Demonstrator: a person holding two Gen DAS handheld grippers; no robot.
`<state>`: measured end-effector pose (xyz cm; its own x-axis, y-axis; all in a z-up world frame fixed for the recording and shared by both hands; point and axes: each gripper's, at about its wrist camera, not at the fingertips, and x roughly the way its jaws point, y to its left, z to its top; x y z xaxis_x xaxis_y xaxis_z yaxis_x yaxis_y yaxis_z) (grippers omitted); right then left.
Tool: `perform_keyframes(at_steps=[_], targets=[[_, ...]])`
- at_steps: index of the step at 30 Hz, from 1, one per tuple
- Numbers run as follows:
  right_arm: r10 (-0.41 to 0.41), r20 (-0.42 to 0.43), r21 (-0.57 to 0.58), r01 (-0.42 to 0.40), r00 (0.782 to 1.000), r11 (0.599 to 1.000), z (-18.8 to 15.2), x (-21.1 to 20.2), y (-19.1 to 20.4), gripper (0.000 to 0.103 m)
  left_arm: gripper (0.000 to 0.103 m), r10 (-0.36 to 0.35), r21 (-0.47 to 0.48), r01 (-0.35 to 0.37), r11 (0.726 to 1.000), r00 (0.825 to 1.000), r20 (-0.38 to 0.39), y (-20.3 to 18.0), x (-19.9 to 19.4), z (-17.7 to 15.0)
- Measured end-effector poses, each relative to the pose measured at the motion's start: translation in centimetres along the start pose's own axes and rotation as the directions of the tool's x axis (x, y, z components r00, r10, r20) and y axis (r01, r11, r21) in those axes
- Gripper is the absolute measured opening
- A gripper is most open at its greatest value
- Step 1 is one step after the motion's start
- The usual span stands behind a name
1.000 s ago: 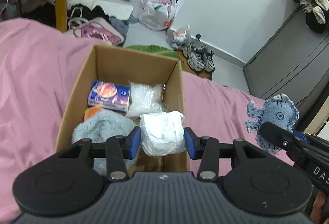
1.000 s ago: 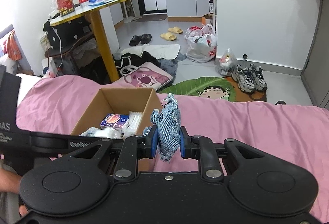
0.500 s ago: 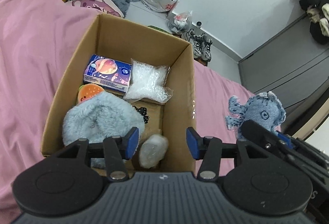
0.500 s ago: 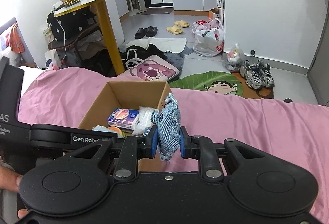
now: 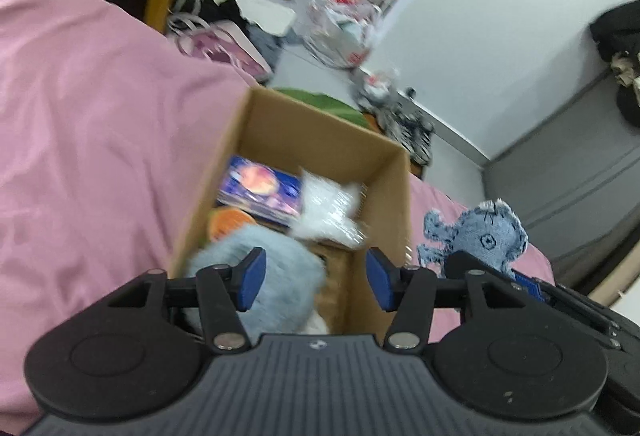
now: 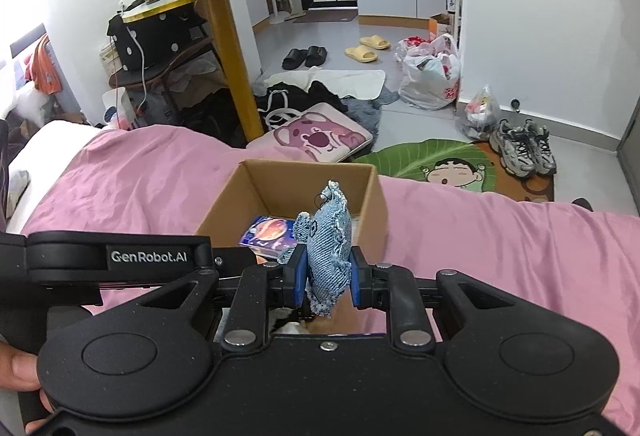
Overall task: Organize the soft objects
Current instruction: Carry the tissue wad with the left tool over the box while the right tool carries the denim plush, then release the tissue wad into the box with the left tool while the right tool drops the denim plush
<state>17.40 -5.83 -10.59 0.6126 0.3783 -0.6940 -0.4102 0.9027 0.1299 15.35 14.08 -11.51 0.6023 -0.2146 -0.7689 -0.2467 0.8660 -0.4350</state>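
Just right of the open brown cardboard box (image 5: 280, 140) on the pink bed (image 6: 500, 236): right claw (image 6: 326, 278) clamped on the blue denim octopus toy (image 6: 330, 240), box opening ahead and left. Left claw (image 5: 312, 278), just opening, empty above the box's fluffy blue item (image 5: 276, 256).

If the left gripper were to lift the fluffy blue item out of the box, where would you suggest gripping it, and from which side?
Judging from the left wrist view, grip the fluffy blue item across its domed top, coming straight down from above. It lies low against the near-left wall of the box, so the sides look blocked. The left gripper is open.
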Motion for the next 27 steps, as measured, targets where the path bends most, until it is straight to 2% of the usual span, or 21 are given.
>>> perform_keyframes(at_steps=[7, 15, 20, 27], targets=[[0.018, -0.033, -0.011, -0.019, 0.999, 1.000, -0.3, 1.5, 1.3, 0.022, 0.056, 0.016, -0.053, -0.016, 0.998, 1.000, 0.000, 1.5, 0.0, 0.7], [0.025, -0.067, -0.002, -0.025, 0.997, 1.000, -1.0, 2.7, 1.7, 0.024, 0.056, 0.016, -0.067, -0.016, 0.998, 1.000, -0.005, 2.2, 0.3, 0.9], [0.018, -0.062, 0.018, -0.016, 0.998, 1.000, -1.1, 2.7, 1.3, 0.041, 0.056, 0.023, -0.076, -0.024, 0.997, 1.000, -0.015, 2.5, 0.7, 1.0], [0.029, -0.049, 0.047, -0.027, 0.998, 0.999, -1.2, 1.8, 0.4, 0.042, 0.056, 0.038, -0.070, -0.039, 0.997, 0.999, -0.019, 2.5, 1.1, 1.0]])
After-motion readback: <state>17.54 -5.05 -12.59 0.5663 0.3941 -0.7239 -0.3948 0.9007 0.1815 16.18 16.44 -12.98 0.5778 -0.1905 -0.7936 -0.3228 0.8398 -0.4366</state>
